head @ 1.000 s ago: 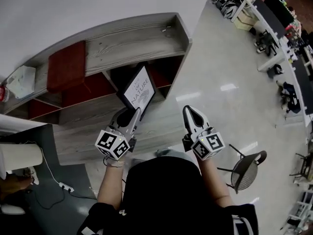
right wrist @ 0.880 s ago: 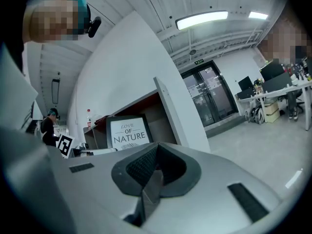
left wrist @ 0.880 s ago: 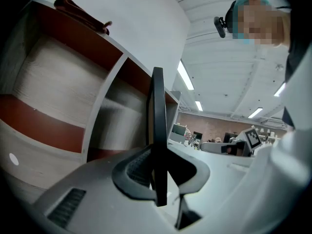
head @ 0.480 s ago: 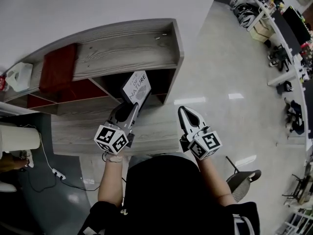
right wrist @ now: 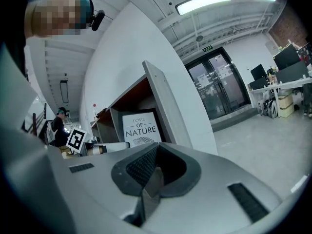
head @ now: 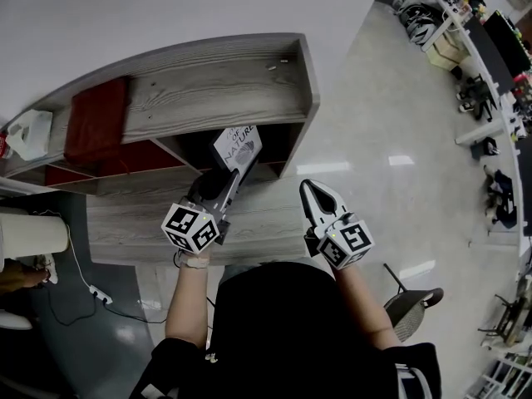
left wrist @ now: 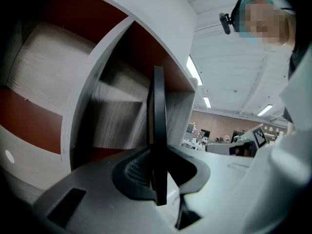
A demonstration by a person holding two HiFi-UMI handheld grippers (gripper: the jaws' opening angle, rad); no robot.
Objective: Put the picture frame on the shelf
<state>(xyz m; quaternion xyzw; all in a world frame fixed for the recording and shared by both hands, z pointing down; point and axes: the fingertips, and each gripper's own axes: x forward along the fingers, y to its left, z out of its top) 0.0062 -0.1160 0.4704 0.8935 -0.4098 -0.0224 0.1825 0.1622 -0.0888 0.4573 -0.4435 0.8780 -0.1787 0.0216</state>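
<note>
**Frame now at shelf mouth, L gripper clamped on it**

Vs a sec ago: both grippers have gone fwd toward the shelf (head: pixel 208 81). The frame (head: pixel 238 146) was out in front of the unit; its top edge now sits under the top board, at the mouth of the right-end bay.

L gripper (head: pixel 231 174) grips the frame by its lower edge, jaws pinched on it. In the left gripper view the frame (left wrist: pixel 158 126) shows edge-on betw. the pads.

R gripper (head: pixel 314 191) is alongside, jaws together, nothing in them.

Frame stands upright, long axis vertical, leaning slightly. Printed face "LOVE OF NATURE" (right wrist: pixel 140 129) looks toward the R gripper side.

Shelf is grey wood-grain w/ red inner panels and a red cloth (head: pixel 96 116) on top, against a white wall. Glossy pale floor (head: pixel 374 123). Chair (head: pixel 413 296) at lower right, desks (head: pixel 490 48) far right.
</note>
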